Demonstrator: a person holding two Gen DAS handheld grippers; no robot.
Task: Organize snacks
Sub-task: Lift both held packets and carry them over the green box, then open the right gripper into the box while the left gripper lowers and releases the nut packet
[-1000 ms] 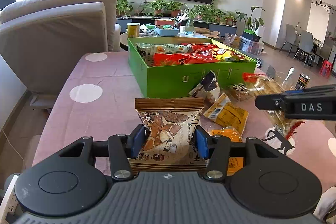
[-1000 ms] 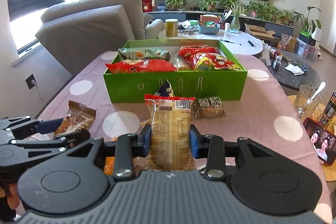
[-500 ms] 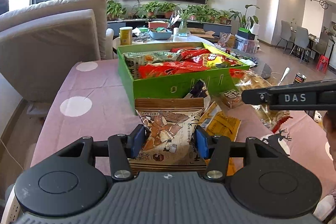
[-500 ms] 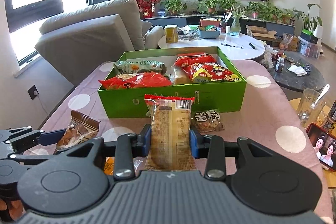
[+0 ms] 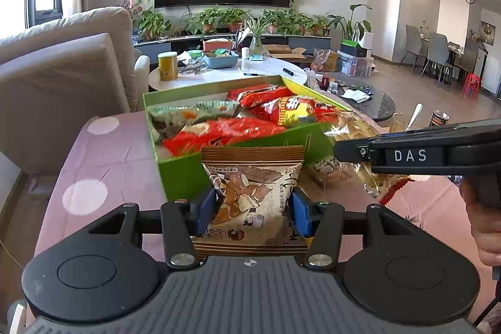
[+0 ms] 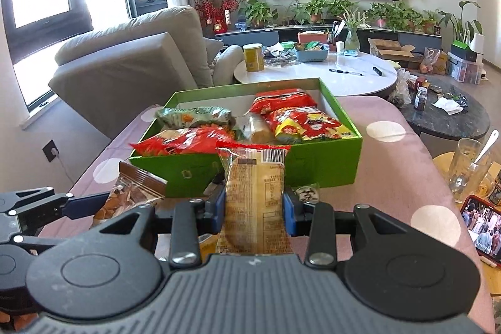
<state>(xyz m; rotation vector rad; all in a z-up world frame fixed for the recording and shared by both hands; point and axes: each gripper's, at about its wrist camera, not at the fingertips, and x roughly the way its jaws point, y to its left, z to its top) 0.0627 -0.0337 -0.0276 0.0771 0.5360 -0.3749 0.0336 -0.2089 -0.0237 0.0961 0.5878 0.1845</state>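
A green box [image 5: 184, 174] [image 6: 325, 168] with several snack packets stands on the pink dotted tablecloth. My left gripper [image 5: 253, 210] is shut on a brown snack packet [image 5: 253, 196], held just before the box's near wall. My right gripper [image 6: 254, 210] is shut on a clear-wrapped yellow pastry packet [image 6: 255, 199], also close to the box's near wall. The right gripper also shows in the left wrist view [image 5: 341, 151] with its pastry packet [image 5: 360, 130]. The left gripper shows in the right wrist view [image 6: 78, 205] with the brown packet [image 6: 131, 193].
A small round snack packet [image 6: 305, 193] [image 5: 328, 169] lies by the box front. A glass with a spoon [image 6: 466, 168] and a phone [image 6: 482, 232] sit at the right. A sofa [image 6: 125, 68] and a white round table [image 6: 313, 74] stand beyond.
Both grippers have moved forward and up toward the green box, each still holding its packet. The box now looks larger and closer in both views.
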